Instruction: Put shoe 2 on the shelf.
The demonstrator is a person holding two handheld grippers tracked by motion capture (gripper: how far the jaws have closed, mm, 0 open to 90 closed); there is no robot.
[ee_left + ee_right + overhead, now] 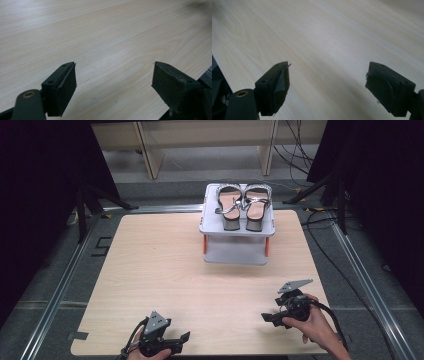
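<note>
- The left gripper (184, 338) is at the near edge of the wooden table (165, 270), on the left side, held by a hand that comes from below.
- In the left gripper view its two black jaws stand wide apart, with nothing between them, only bare wood under them.
- The right gripper (265, 318) is at the near right part of the table, held in the person's right hand (312, 322); it points toward the left.
- In the right gripper view its jaws are also spread wide and hold nothing.
- A pair of sandals (243, 205) with silver straps stands side by side on the top level of a small grey rack (237, 251) at the far edge of the table.
- Both grippers are well apart from the sandals and the rack.
</note>
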